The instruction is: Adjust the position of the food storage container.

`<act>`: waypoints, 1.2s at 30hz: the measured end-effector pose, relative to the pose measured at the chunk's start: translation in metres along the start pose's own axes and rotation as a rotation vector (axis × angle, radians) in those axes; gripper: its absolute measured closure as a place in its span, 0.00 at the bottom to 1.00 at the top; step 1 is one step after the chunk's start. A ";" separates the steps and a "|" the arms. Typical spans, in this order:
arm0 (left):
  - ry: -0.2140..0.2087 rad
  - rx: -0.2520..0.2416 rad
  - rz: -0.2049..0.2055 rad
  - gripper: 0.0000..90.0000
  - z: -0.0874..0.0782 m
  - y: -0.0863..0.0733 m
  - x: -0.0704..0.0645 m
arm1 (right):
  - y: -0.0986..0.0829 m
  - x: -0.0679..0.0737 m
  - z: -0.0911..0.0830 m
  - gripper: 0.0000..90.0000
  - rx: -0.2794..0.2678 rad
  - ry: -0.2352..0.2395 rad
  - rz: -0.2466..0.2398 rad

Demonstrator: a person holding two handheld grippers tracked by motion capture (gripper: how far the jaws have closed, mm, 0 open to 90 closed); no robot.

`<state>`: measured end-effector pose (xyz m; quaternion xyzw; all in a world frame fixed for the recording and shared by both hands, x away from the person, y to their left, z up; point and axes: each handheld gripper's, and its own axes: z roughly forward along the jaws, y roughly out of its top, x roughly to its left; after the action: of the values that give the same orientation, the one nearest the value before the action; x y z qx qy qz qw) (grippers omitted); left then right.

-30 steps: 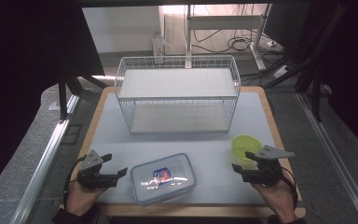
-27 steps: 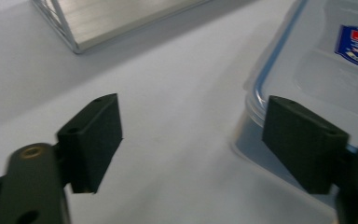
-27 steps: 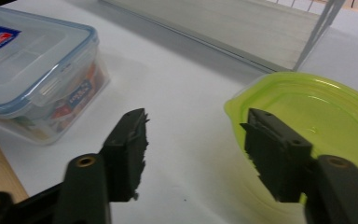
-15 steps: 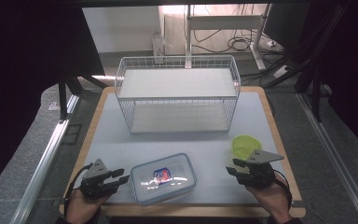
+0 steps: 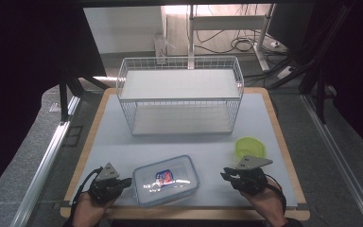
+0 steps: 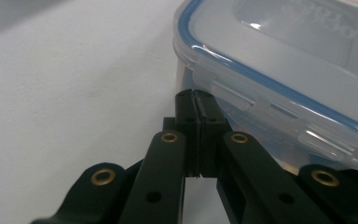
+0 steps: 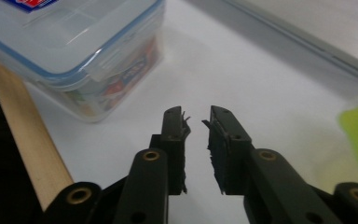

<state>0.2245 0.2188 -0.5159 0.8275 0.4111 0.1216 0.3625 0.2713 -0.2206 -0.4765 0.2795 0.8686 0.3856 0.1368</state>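
While the clear lidded container point(image 5: 166, 179) lies near the table's front edge, the left gripper point(image 6: 196, 95), jaws pressed together, sits at its left wall. The right gripper point(image 7: 196, 122), jaws slightly parted, hovers well apart from it, near a green lid point(image 5: 250, 147)

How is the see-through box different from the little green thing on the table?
The clear box is bigger than the green lid, and rectangular where the lid is round. The box is see-through with a blue rim and a red and blue label; the lid is plain lime green. The box sits between the left gripper and the right gripper; the lid lies beyond the right one. Both rest flat on the white table.
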 end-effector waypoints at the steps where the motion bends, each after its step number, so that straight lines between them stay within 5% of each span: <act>1: 0.002 -0.004 0.000 1.00 0.002 0.003 0.000 | 0.001 0.004 0.004 0.86 0.015 0.013 -0.012; 20: -0.037 0.000 -0.006 1.00 0.030 0.026 0.001 | 0.002 0.013 0.017 0.94 0.045 0.048 -0.012; 24: -0.008 0.020 0.022 1.00 0.019 0.018 -0.006 | 0.001 0.014 0.017 0.96 0.034 0.063 0.001; 27: -0.053 0.049 0.043 1.00 0.013 0.007 -0.019 | 0.000 0.018 0.021 0.96 0.047 0.089 -0.006; 36: -0.054 0.082 0.088 0.99 0.030 0.019 -0.030 | 0.000 0.025 0.026 0.94 0.078 0.108 -0.015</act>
<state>0.2317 0.1736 -0.5206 0.8619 0.3690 0.0981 0.3338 0.2630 -0.1902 -0.4947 0.2570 0.8911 0.3650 0.0814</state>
